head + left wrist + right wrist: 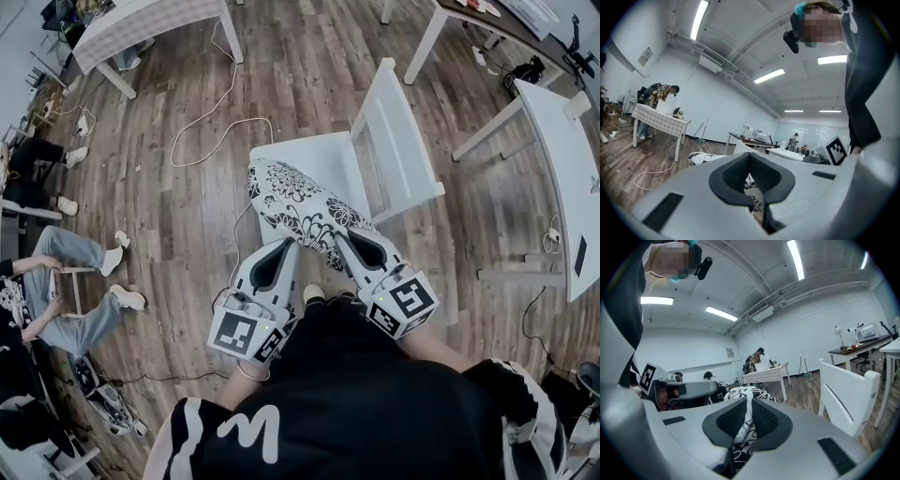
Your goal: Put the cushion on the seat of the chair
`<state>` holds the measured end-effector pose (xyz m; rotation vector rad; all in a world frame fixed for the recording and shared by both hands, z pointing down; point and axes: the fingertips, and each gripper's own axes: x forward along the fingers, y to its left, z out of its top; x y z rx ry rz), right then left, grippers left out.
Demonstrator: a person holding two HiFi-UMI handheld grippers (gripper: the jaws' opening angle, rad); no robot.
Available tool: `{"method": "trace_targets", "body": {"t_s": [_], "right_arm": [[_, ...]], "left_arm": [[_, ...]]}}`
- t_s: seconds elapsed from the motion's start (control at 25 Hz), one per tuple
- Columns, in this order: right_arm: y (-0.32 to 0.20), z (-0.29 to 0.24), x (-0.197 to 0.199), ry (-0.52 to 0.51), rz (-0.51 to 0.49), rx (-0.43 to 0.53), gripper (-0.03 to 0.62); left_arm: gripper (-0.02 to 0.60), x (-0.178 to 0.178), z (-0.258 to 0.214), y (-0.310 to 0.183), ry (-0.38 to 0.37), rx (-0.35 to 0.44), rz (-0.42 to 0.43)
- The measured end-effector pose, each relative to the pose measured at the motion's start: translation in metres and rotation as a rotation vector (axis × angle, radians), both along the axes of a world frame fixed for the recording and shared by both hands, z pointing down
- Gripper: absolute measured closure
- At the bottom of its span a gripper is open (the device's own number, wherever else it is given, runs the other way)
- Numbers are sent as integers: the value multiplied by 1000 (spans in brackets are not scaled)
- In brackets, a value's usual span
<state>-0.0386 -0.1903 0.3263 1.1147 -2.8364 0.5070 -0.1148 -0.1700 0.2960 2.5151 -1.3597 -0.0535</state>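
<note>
A cushion [300,202] in a black-and-white floral print lies across the front of the white chair's seat [314,155], its near edge hanging toward me. My left gripper [284,244] is shut on the cushion's near left edge, and my right gripper [344,238] is shut on its near right edge. In the left gripper view the patterned cloth [753,188] shows between the dark pads of the left gripper [749,157]. The right gripper view shows the cushion [746,423] pinched in the right gripper [750,402], with the chair's backrest [843,397] to the right.
The slatted backrest [398,141] rises at the seat's right side. A table with a checked cloth [141,23] stands at the far left and a white table [562,159] at the right. People sit at the left [66,272]. A white cable [211,112] loops across the wooden floor.
</note>
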Motion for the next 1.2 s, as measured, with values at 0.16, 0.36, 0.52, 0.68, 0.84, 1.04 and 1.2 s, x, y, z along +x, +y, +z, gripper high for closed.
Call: {"method": "trace_targets", "body": {"t_s": [0.16,0.36,0.52,0.68,0.84,1.04,1.2], "right_arm": [[-3,1,1,11,-13,-2,554],[-10,5,-7,31,-42,-8,554],[-22,9,-15,47,-55,-8,554],[-40,12,-16,69,-64,2,554],[-62,21,-16,96,-63,15,554],[-92,32,-21,120,-60,28,554],[-117,37,-27,137,-53,45,554]], "left_arm": [[578,2,4,2,3,-13,-12],[578,-3,10,4,19,-39,-46],[578,-6,14,5,32,-56,-74],[578,-6,17,5,39,-70,-103],[578,-10,24,8,40,-89,-136],[578,-16,35,15,44,-115,-179],[578,-21,39,20,41,-131,-206]]}}
